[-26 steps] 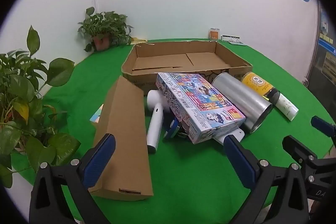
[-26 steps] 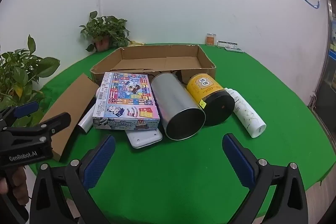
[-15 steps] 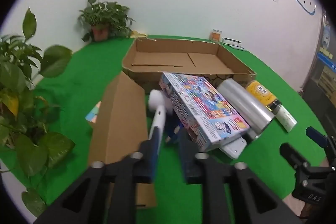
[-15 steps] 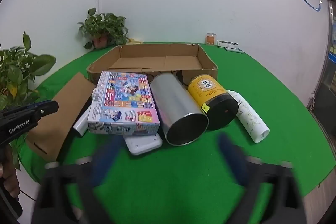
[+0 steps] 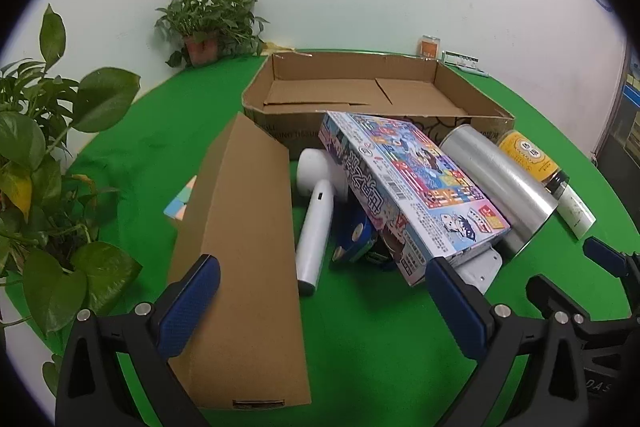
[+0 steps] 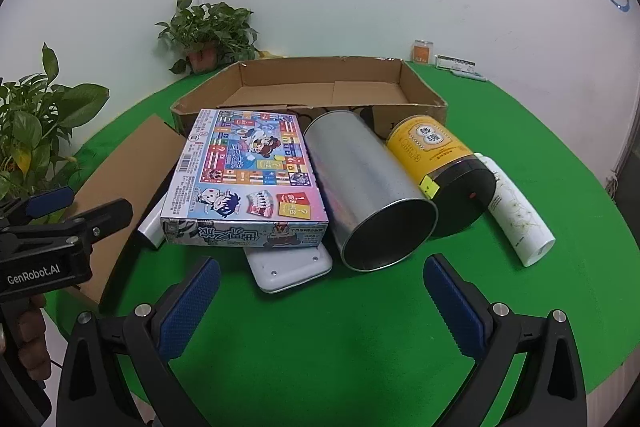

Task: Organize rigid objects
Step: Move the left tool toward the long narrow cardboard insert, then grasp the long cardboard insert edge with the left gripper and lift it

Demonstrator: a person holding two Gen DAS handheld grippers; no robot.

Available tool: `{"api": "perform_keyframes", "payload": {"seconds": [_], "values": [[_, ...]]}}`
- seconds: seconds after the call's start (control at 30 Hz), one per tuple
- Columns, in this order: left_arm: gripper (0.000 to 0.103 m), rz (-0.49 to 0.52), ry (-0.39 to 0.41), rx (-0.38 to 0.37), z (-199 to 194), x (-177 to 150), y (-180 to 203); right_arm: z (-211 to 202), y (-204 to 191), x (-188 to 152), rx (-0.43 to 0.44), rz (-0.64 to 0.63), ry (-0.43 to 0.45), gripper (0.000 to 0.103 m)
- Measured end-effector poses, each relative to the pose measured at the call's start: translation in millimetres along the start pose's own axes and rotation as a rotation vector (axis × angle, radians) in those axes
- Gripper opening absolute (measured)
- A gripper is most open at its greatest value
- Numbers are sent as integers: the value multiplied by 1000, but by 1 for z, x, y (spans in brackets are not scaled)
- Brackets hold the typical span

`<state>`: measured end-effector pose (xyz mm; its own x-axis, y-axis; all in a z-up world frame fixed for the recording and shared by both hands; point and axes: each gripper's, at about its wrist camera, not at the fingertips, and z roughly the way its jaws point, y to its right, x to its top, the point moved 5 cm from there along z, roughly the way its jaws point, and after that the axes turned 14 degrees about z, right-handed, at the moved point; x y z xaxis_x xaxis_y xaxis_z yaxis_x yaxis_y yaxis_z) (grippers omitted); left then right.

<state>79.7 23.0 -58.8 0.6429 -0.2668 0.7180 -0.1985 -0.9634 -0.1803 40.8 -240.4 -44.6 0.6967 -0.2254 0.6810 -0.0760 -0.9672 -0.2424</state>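
Two grippers are mine, and both stand spread as wide as they go with nothing between the blue pads: my left gripper (image 5: 320, 301) hangs over the near end of a long plain brown carton (image 5: 244, 243), my right gripper (image 6: 320, 301) over bare green table (image 6: 360, 347) in front of the pile. Taking the colourful board-game box (image 6: 246, 183) as the landmark: it is a flat printed box with cartoon figures and a barcode on its edge, lying tilted on top of other things. Under its near edge sticks out a white flat device (image 6: 290, 267). Just right of it, touching, lies a shiny metal can (image 6: 368, 195) on its side, open mouth toward me; beyond that a yellow jar with a black lid (image 6: 436, 163), then a white bottle (image 6: 516, 211), both lying down. Left of the box lies a white handheld fan (image 5: 318, 219), then the brown carton, with a pastel cube (image 5: 180, 203) half hidden behind it. Behind the box sits a wide, shallow open cardboard tray (image 5: 472, 95).
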Motion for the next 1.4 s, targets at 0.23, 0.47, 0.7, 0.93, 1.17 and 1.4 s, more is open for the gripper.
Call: {"api": "perform_keyframes", "payload": {"seconds": [0.23,0.47,0.7,0.93,1.17,1.4], "values": [[102,13,3,-6,1,4,8,10,4,-1,-52,-8,-14,102],[102,15,-4,-47,4,8,15,9,6,-1,-51,-7,-17,102],[102,11,-11,-48,1,9,15,6,5,1,-60,-24,-3,102],[102,-16,-13,-57,-3,9,3,3,-5,3,-49,-46,-3,102],[102,-95,20,-86,-20,3,-45,-9,-44,10,13,-124,13,102],[102,-274,-57,-132,-3,-26,-104,-18,-111,-2,115,-240,-10,102]]}}
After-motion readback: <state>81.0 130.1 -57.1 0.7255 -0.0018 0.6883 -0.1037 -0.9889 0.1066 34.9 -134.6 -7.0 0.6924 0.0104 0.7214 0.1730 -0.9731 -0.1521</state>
